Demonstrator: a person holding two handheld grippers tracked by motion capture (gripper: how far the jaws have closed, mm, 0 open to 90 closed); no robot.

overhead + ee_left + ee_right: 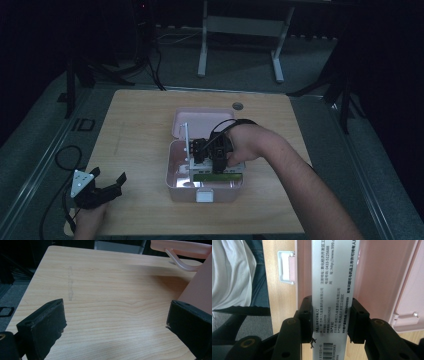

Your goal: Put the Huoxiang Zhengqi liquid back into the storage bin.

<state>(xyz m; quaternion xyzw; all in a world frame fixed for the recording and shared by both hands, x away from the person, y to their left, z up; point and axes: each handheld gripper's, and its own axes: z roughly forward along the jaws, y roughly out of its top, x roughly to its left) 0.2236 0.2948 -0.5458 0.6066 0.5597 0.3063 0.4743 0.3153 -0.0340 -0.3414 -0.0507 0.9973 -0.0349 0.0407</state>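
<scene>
Medicine box (332, 290) clamped in right claw (331, 320) inside pink case (175, 172); left claw (115, 322) apart, empty, over bench (112, 285).

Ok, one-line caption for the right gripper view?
Right gripper clamping a printed medicine carton over the open pink box.

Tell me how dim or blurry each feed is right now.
High view: very dim, surroundings nearly black, pink box contents murky. Left gripper view: brighter, wood grain of the table sharp, shadow beside the box wall. Right gripper view: well lit, print on the carton readable, the right gripper closed on it.
</scene>
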